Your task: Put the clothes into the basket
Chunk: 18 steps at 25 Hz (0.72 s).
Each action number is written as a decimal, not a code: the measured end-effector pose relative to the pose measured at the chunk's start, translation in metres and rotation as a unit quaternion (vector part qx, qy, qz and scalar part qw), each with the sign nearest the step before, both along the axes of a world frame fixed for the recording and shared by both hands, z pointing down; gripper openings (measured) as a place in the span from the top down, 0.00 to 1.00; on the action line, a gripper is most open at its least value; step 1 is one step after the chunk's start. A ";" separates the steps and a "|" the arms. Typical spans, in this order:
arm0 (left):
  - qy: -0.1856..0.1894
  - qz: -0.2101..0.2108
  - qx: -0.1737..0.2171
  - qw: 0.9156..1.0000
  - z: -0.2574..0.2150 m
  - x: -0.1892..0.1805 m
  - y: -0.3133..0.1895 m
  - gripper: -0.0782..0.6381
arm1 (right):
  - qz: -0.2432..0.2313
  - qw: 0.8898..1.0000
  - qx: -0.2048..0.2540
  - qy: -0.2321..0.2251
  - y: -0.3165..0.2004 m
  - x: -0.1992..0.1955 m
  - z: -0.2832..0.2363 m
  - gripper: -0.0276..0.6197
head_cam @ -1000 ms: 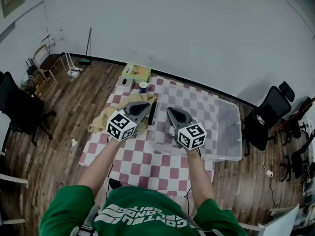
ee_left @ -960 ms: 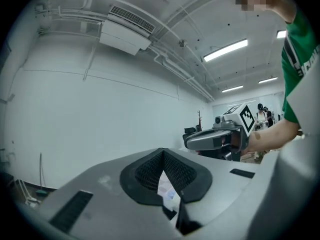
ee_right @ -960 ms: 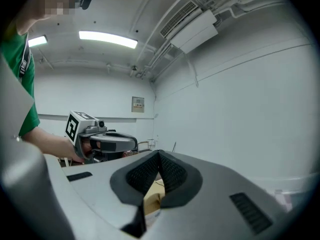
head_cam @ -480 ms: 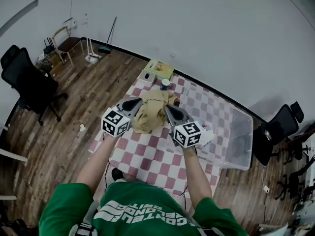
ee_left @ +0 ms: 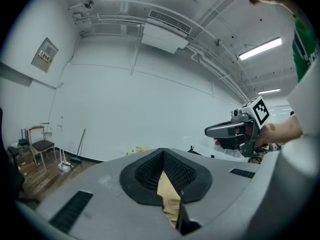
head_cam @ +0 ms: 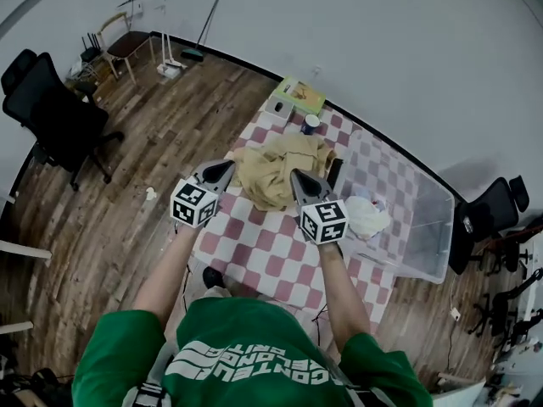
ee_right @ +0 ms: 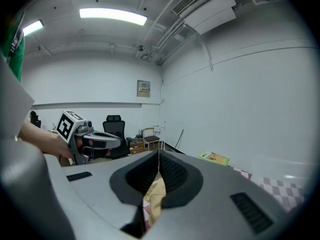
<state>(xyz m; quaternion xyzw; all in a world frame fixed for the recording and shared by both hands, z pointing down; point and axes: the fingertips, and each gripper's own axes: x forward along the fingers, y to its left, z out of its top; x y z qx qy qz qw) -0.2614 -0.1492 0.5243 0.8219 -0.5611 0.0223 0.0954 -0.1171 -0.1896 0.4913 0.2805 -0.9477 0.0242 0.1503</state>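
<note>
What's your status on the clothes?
Left gripper and right gripper shut, tips at edges of the tan garment. Garment heaped on table, not in clear basket. Dark object lies between garment and basket.

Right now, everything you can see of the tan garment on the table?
The tan garment is soft, crumpled beige cloth heaped loosely on the checked table, outside the clear basket, with one flap trailing toward the person. The shut left tongs point at its left edge; the shut right tongs hang over its right side. Neither grips it; whether they touch it is unclear. Both gripper views show it beyond the closed tips.
</note>
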 end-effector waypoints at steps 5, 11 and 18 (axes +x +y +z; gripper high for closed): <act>0.007 0.011 -0.020 1.000 0.034 -0.042 0.011 0.89 | 0.046 0.999 -0.004 0.016 0.003 -0.015 0.025 0.94; 0.008 0.032 -0.061 0.998 0.082 -0.076 0.008 0.88 | 0.104 0.994 -0.037 0.025 0.002 -0.015 0.056 0.72; 0.004 0.024 -0.114 0.993 0.140 -0.089 -0.009 0.63 | 0.163 0.983 -0.050 0.067 -0.015 -0.003 0.094 0.52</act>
